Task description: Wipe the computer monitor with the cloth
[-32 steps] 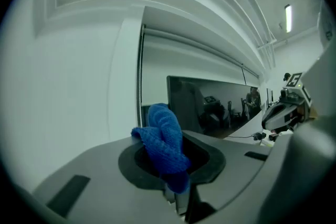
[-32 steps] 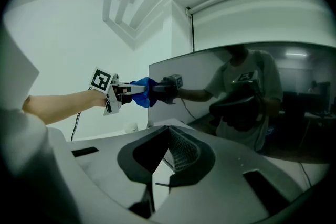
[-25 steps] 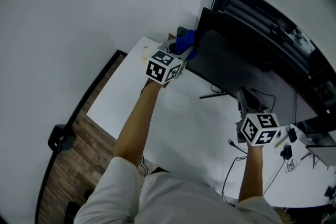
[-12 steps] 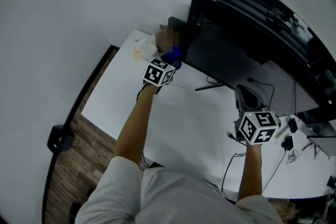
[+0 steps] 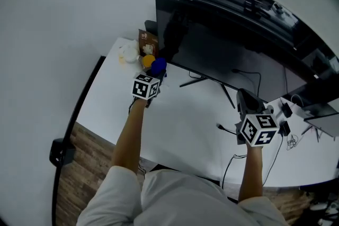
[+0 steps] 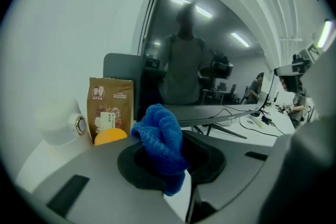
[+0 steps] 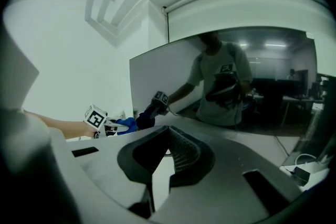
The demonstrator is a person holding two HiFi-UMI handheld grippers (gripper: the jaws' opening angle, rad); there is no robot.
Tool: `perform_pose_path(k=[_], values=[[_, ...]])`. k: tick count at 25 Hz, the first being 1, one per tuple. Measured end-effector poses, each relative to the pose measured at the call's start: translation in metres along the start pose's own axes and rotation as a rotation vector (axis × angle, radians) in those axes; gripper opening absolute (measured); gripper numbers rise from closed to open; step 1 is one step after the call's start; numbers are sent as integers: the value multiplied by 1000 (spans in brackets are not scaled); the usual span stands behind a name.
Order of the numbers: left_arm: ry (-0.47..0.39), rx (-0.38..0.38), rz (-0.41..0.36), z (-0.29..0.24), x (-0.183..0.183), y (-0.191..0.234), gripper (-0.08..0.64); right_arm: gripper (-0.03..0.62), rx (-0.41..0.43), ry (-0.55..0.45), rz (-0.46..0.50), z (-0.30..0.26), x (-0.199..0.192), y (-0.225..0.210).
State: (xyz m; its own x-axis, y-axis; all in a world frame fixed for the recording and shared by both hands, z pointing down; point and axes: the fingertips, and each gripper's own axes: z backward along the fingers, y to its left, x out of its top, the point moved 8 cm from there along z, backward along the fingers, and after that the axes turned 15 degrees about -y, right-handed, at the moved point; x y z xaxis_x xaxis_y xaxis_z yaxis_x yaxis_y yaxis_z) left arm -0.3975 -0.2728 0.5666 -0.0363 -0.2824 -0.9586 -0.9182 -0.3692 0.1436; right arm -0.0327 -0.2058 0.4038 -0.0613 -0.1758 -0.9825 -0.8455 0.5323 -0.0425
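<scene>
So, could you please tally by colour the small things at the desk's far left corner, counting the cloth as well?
Blue: 1, the blue terry cloth clamped in the left gripper
Brown: 1, the brown paper pouch standing upright
Orange: 1, the orange round thing in front of the pouch
White: 1, the white rounded object left of the pouch
Total: 4

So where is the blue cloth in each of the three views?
Head view: blue cloth left of centre, at the left gripper's tip.
Left gripper view: blue cloth at centre, clamped between the jaws.
Right gripper view: blue cloth small, far left.
Shared landmark: the dark monitor behind it.
</scene>
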Motion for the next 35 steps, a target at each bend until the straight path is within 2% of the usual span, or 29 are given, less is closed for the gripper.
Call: perform_pose_path(k=[5,10,13,18,24,29,35], values=[[-42,-113,-107,10,24,-85,84,15,-83,-54,19,51,12,-42],[-151,-217,-210,8,72,-179,84,15,-136,-102,53,87,32,-77],[-250,-275,-268,9,113,-235,85,14,-166,-134,89,111,42,-94],[-367,-280,-324,20,169,-302,84,14,-212,-176,147,156,62,-117],[-456,-305,-389,29,207,-355,84,14,-258,-235,193,193,87,-134],[-489,-314,-479,37,233,-376,84,12,-270,-271,209,216,105,-141],[-526,-313,-471,49,247,-381,84,12,-266,-284,251,223,114,-141]])
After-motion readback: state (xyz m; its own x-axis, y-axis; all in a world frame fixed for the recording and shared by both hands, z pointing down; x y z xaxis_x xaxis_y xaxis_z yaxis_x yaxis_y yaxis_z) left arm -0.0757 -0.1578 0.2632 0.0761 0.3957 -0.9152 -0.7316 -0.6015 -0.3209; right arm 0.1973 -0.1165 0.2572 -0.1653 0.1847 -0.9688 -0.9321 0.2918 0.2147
